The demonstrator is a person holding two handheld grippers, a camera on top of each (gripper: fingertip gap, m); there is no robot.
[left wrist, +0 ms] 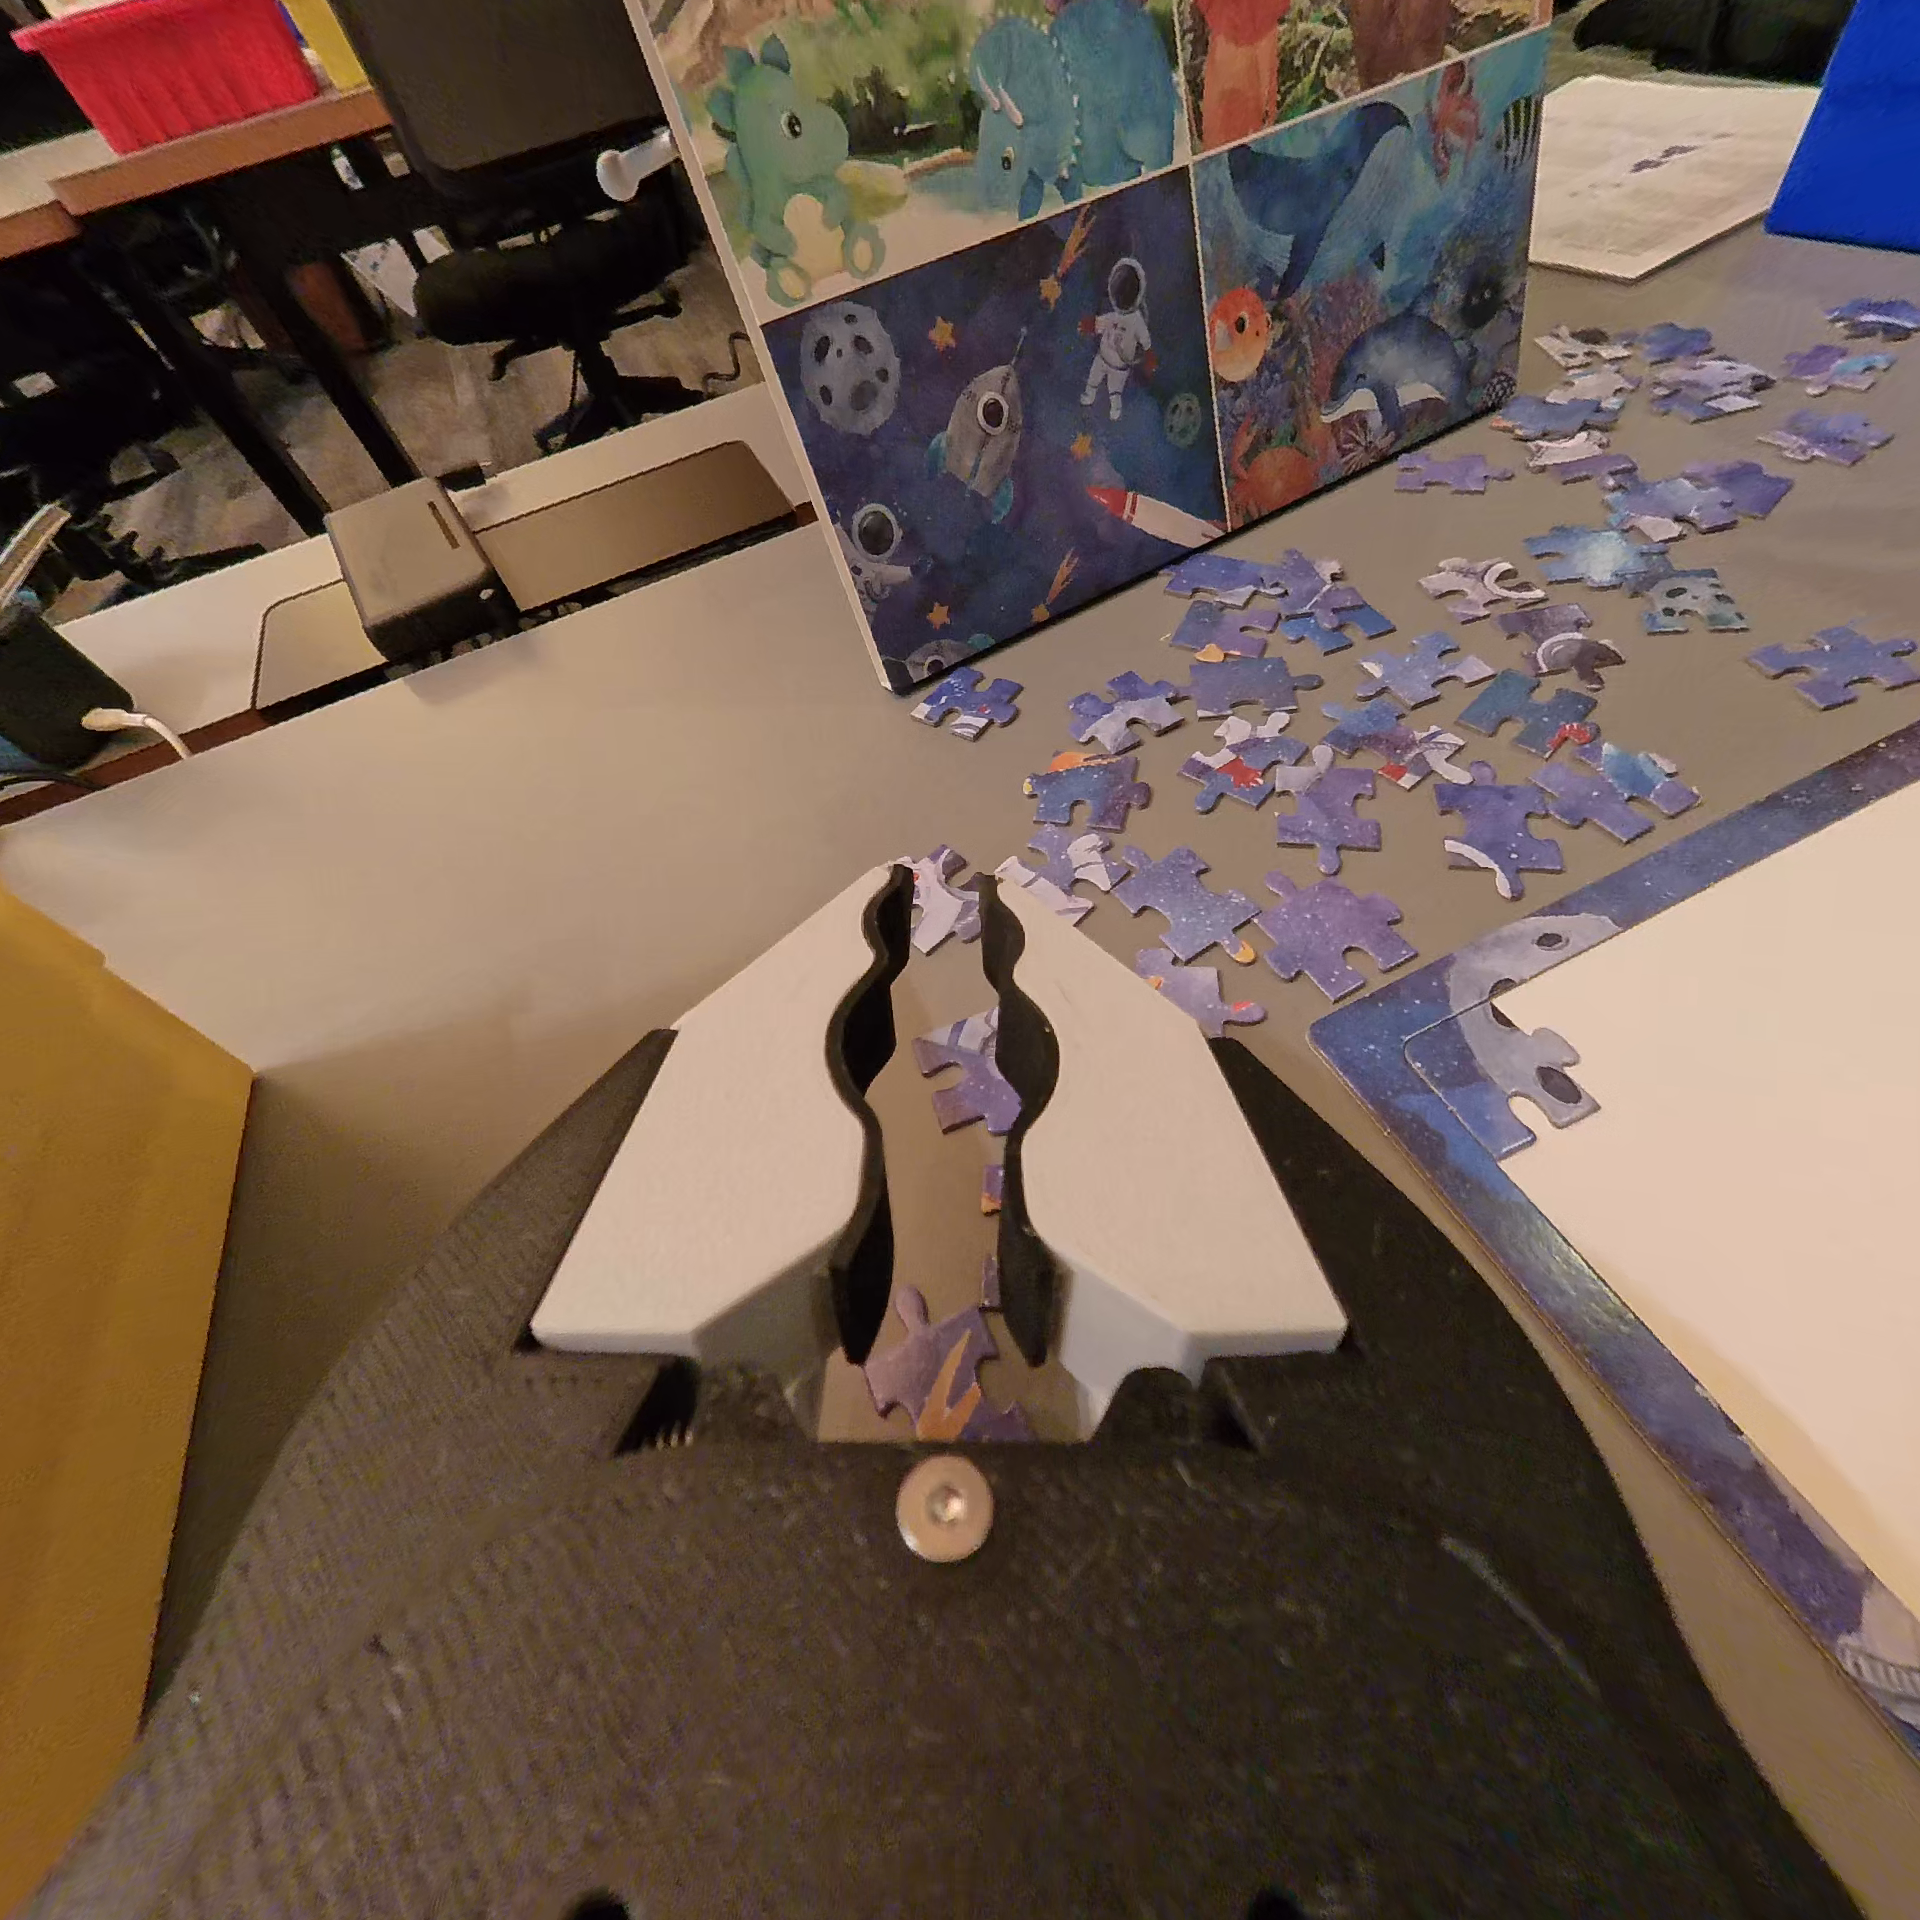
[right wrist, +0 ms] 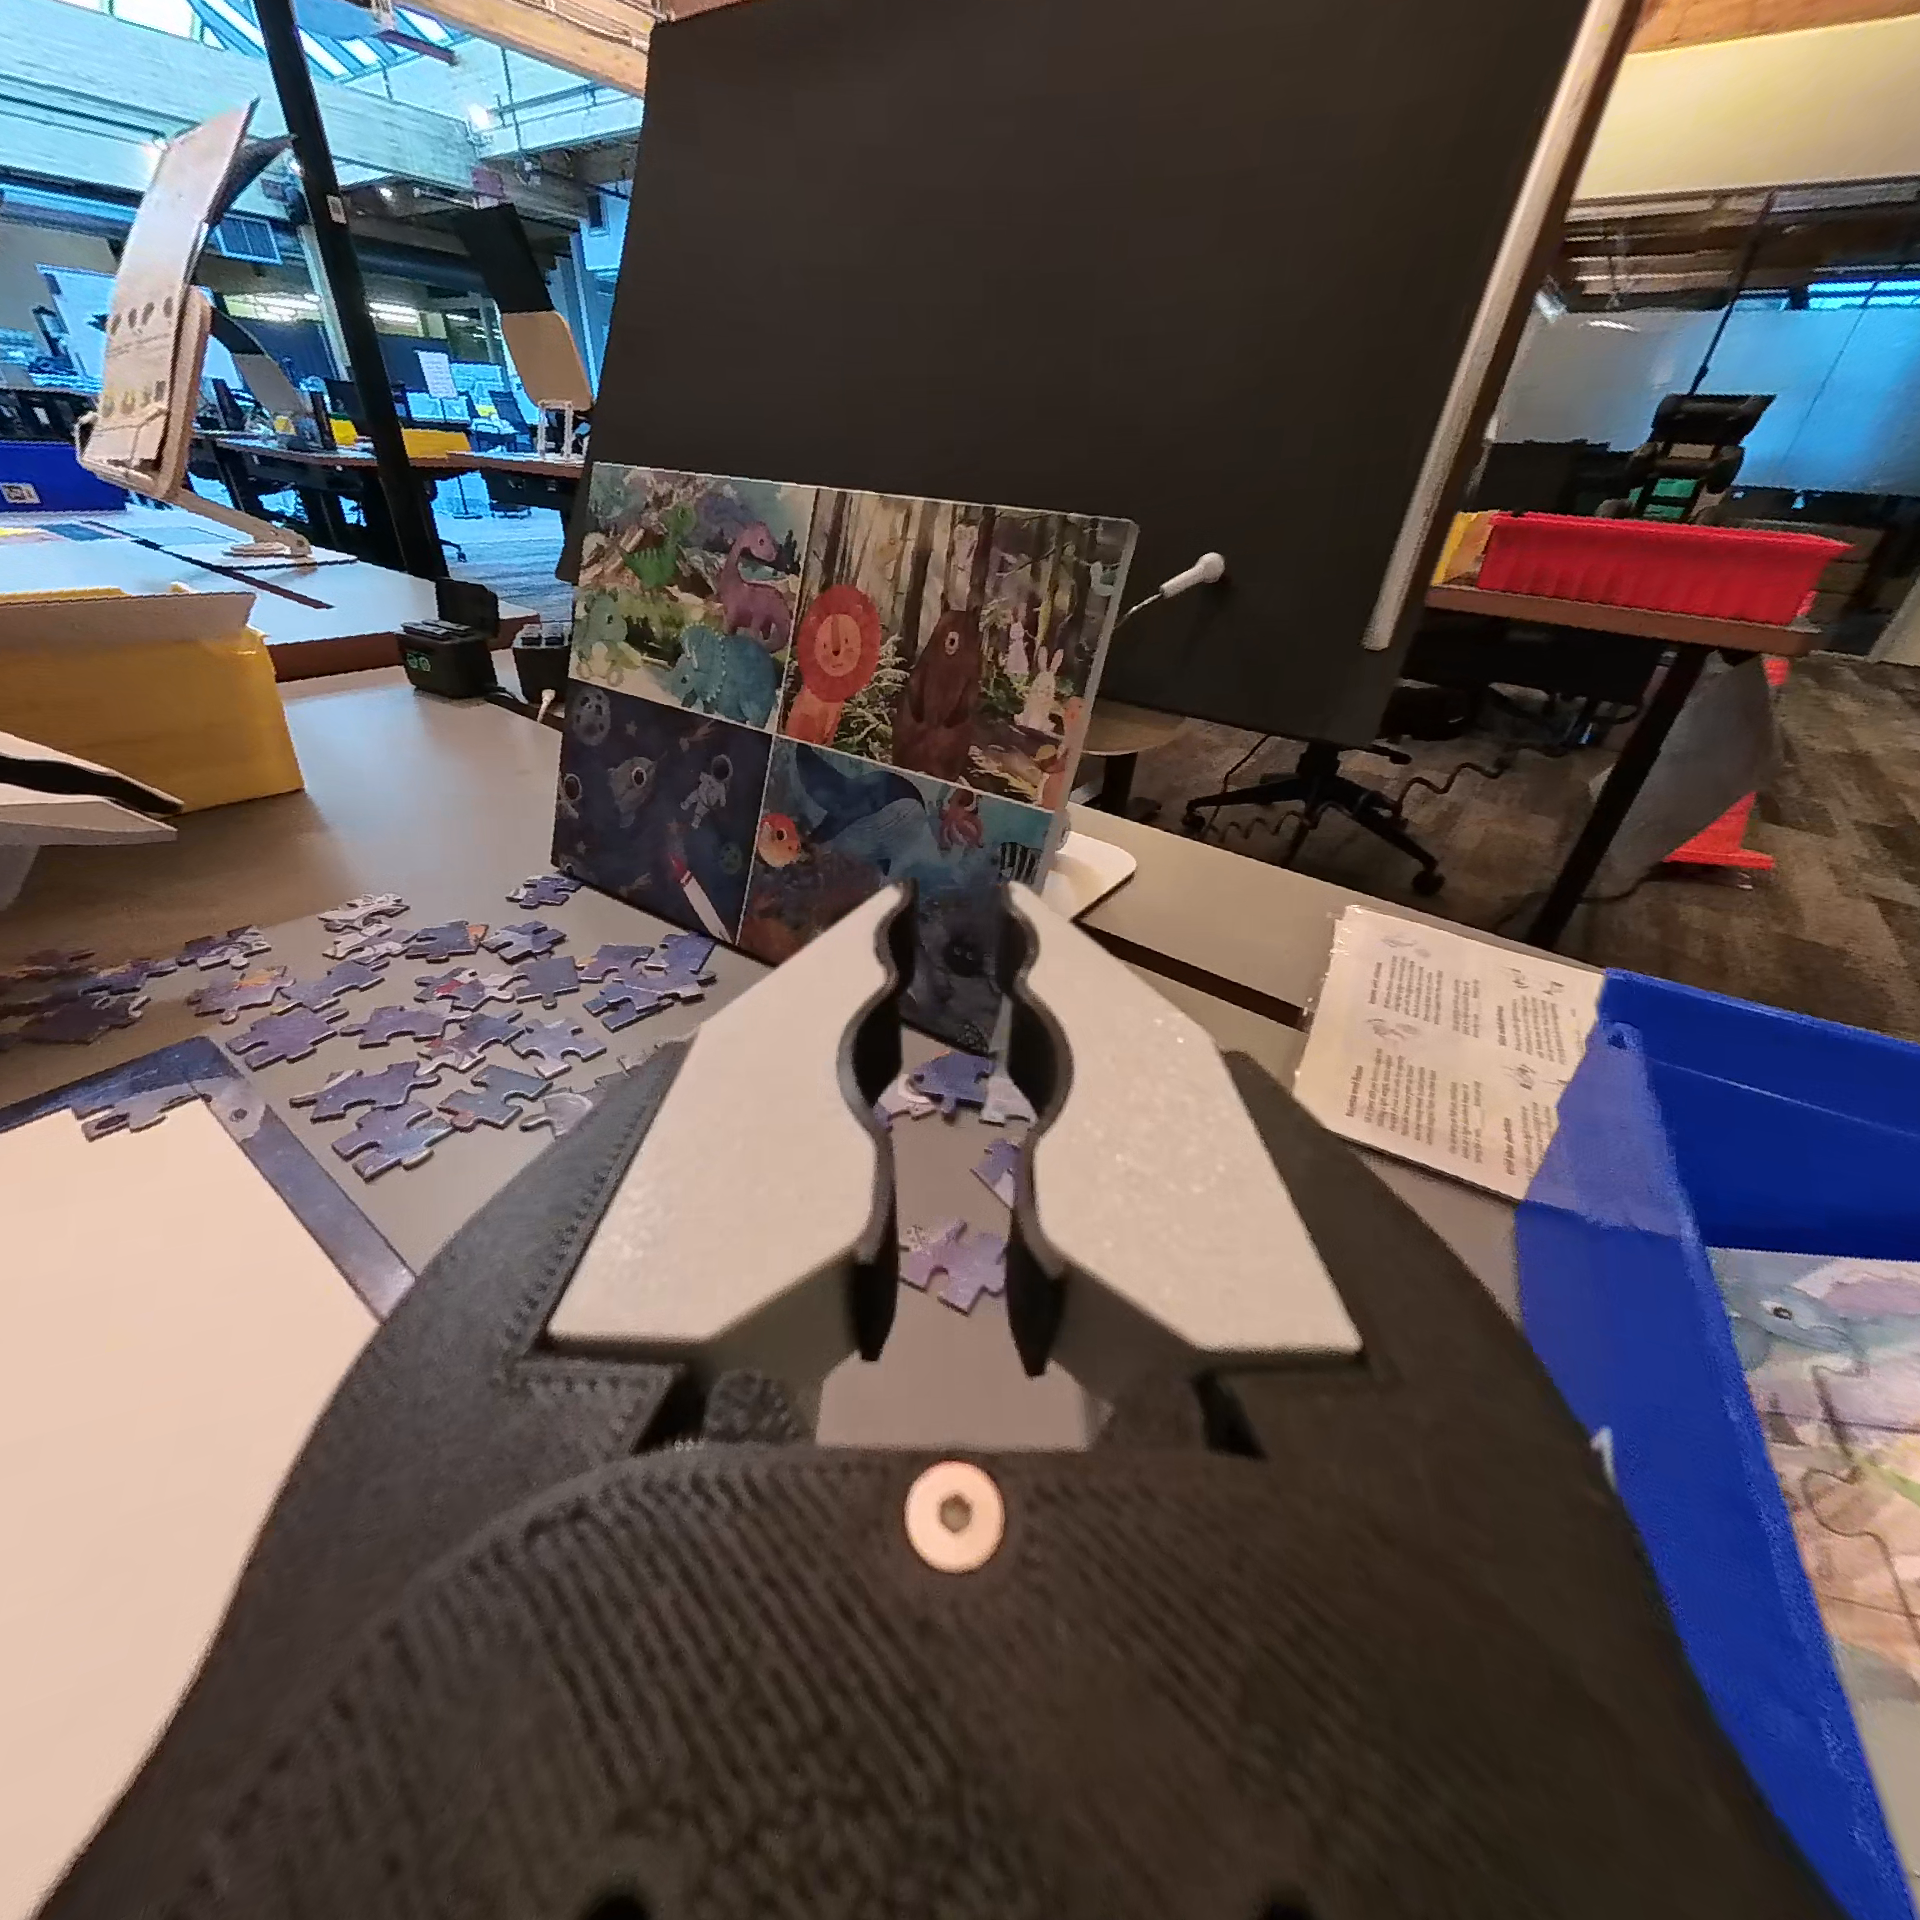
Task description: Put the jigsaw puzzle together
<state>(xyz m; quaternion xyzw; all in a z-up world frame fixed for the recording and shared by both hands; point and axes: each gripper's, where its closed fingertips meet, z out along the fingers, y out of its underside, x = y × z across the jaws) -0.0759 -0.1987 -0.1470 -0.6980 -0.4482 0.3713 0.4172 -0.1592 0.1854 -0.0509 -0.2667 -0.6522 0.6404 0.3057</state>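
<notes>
Several loose purple-blue jigsaw pieces [left wrist: 1351, 748] lie scattered on the grey table, also in the right wrist view [right wrist: 436, 1029]. The puzzle frame [left wrist: 1382, 1049] has a blue border and a bare white inside, with one moon piece [left wrist: 1507, 1049] set in its corner. The picture box [left wrist: 1039, 416] stands upright behind the pieces. My left gripper [left wrist: 945, 888] is narrowly open, low over the pile's near-left edge, with a white-purple piece [left wrist: 940, 909] lying at its tips. My right gripper [right wrist: 961, 914] is open and empty, above a lone piece [right wrist: 956, 1262] right of the frame [right wrist: 312, 1195].
A blue bin [right wrist: 1714, 1195] holding another picture stands at the right. A printed leaflet [right wrist: 1444, 1049] lies beside it. A yellow block [left wrist: 83, 1195] sits at the left. A black board [right wrist: 1039, 312] rises behind the box [right wrist: 831, 707]. The left gripper [right wrist: 83, 805] shows far left. There is about 40 cm between the tips of the two grippers.
</notes>
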